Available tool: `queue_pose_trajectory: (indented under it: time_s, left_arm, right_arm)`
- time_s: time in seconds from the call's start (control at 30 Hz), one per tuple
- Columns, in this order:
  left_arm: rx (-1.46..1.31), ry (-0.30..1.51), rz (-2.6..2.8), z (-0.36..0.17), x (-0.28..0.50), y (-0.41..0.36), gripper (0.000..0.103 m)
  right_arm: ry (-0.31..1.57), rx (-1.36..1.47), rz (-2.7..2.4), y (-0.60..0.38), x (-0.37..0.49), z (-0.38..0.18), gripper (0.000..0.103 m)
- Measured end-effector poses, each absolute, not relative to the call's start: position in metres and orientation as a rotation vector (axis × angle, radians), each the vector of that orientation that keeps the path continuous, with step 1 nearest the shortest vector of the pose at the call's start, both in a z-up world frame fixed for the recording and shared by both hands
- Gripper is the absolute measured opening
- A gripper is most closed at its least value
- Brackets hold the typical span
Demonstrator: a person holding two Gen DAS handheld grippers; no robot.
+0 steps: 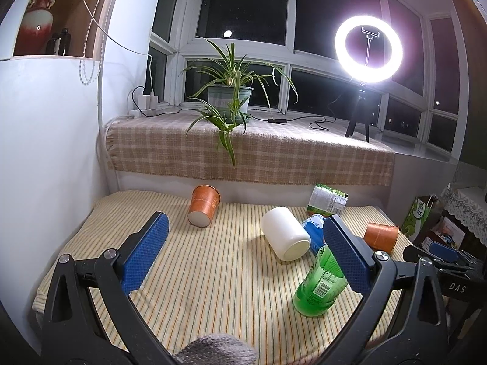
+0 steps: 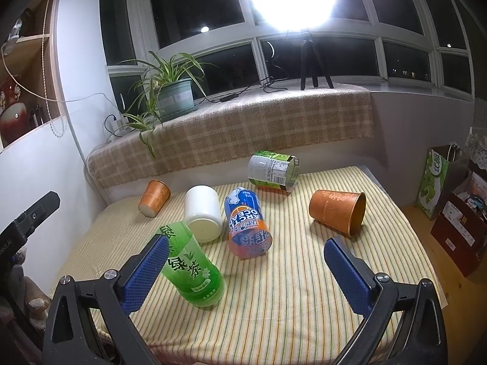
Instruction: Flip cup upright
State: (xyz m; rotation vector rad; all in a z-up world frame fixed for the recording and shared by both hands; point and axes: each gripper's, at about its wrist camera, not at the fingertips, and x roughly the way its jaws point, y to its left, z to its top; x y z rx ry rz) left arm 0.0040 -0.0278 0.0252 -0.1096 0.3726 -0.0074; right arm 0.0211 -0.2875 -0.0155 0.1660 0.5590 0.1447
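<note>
Several cups lie on their sides on the striped cloth table (image 1: 213,273). An orange paper cup (image 1: 203,205) lies at the far left, also in the right wrist view (image 2: 153,197). A white cup (image 1: 284,233) (image 2: 203,213) lies mid-table. A second orange cup (image 1: 382,236) (image 2: 338,211) lies at the right. My left gripper (image 1: 243,243) is open and empty, short of the white cup. My right gripper (image 2: 246,261) is open and empty, near the front of the table.
A green tea cup (image 1: 319,286) (image 2: 190,269), a blue-orange can (image 2: 246,223) and a green-labelled can (image 2: 272,172) also lie on the table. A plaid-covered sill (image 1: 249,149) with a plant (image 1: 228,91) and ring light (image 1: 368,48) stands behind. Bags (image 2: 450,188) stand to the right.
</note>
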Motion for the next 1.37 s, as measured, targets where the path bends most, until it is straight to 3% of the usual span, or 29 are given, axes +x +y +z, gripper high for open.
queue_pose_trajectory:
  time_s: [1.37]
  left_arm:
    - [-0.103, 0.366, 0.001, 0.0213, 0.0063, -0.0221, 0.103]
  right_arm:
    - [0.601, 0.172, 0.159, -0.2801, 0.0252, -0.0236, 0.103]
